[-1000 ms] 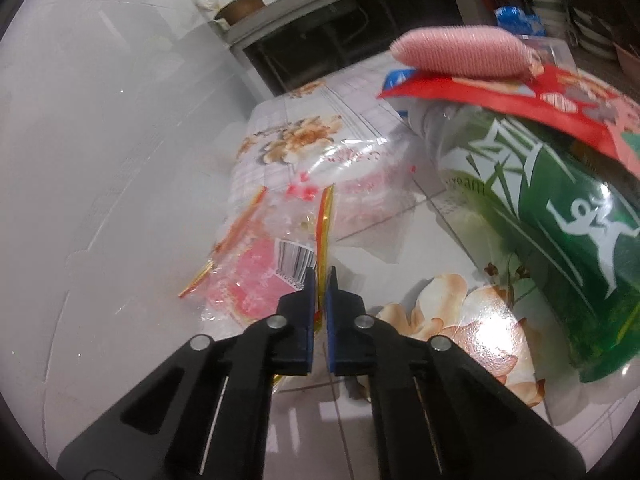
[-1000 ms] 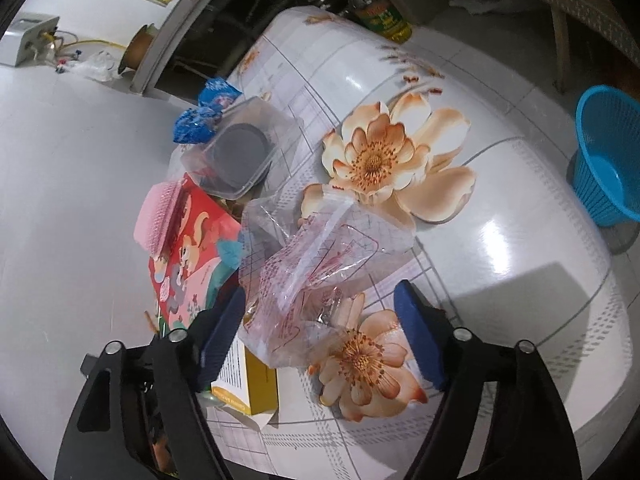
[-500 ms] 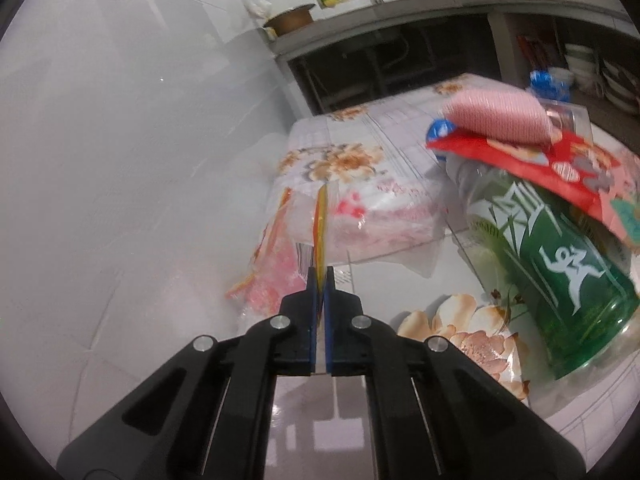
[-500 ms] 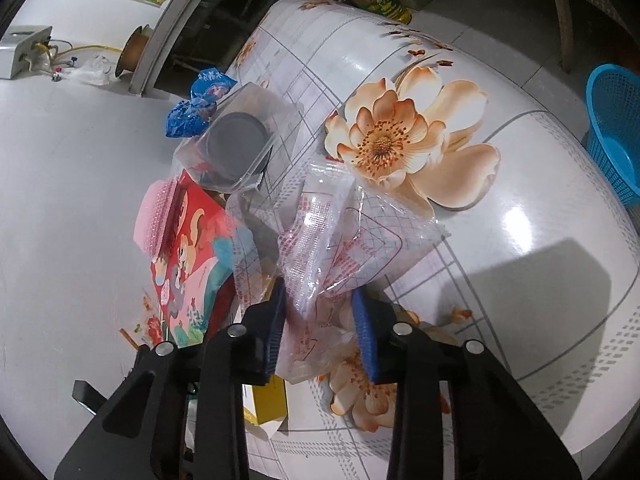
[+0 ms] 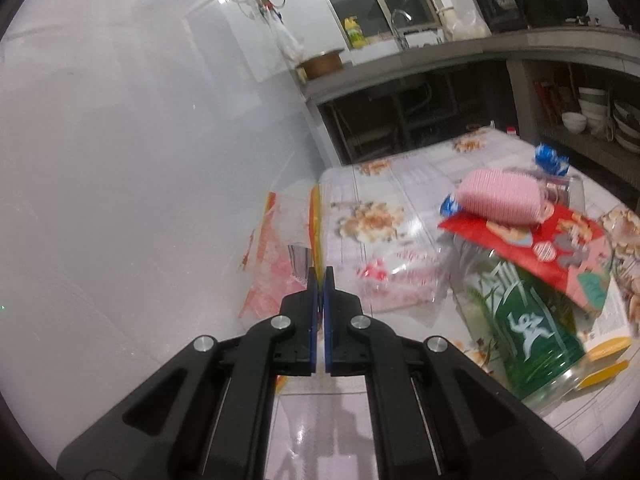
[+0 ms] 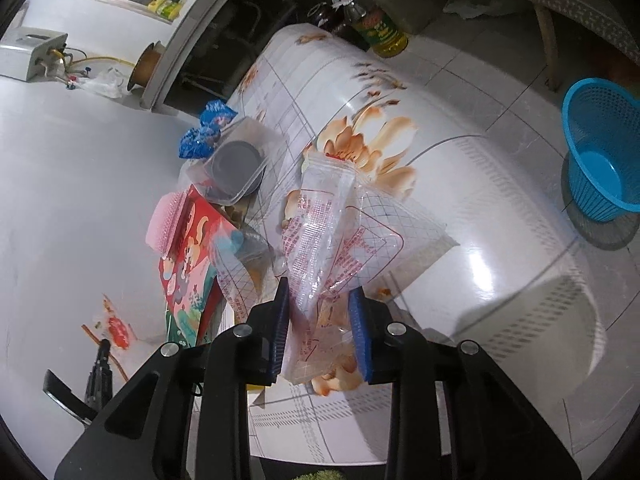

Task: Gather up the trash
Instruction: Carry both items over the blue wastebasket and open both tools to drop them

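Note:
My left gripper is shut on a thin clear wrapper with red and yellow print, which hangs in the air beside the table's left edge. In the right wrist view the same wrapper shows at lower left against the wall. My right gripper is shut on a crumpled clear zip bag with red lettering, which bunches between the blue pads and rises off the floral table. Another clear bag with pink print lies flat on the table ahead of the left gripper.
A green bottle lies under a red packet and a pink scrubber. A clear lidded box and a blue wrapper sit behind them. A blue basket stands on the floor at right; an oil bottle stands beyond the table.
My right gripper's jaws closed from wide open onto the clear zip bag. My left gripper rose with the red-printed wrapper, lifting it off the table.

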The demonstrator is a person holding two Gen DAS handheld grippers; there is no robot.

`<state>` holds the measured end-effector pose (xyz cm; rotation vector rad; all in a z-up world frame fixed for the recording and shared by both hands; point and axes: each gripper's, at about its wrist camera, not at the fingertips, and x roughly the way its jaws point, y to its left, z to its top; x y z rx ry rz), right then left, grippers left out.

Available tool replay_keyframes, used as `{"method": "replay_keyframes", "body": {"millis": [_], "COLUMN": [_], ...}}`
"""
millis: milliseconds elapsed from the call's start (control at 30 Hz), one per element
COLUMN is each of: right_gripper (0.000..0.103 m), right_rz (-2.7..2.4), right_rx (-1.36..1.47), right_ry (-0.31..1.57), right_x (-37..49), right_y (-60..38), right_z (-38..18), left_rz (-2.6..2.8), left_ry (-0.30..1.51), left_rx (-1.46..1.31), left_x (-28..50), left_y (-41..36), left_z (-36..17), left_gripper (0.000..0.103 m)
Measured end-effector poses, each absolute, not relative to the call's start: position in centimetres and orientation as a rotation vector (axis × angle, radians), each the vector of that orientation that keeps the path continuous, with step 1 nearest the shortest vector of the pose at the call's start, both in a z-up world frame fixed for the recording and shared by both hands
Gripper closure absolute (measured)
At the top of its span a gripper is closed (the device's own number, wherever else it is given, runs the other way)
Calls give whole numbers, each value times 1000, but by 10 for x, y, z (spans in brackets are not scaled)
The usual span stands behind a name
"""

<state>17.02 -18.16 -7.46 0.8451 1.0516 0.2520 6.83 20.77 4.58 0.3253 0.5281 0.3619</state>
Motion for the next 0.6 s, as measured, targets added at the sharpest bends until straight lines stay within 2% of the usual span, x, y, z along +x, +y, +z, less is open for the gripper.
{"method": "replay_keyframes", "body": {"millis": [333, 600], "right_gripper": [76, 76], "right_rz": [271, 228], "right_rx": [861, 894], "right_ry": [953, 876], "right_x": [148, 127], "right_y": [-216, -259], "right_z": [-58, -52], "left_rz": [324, 94], "left_ry": [380, 299], "left_rx": [361, 322], "left_x": [47, 51], "left_y": [165, 96], "left_z": [105, 140], "left_gripper": [102, 102]}}
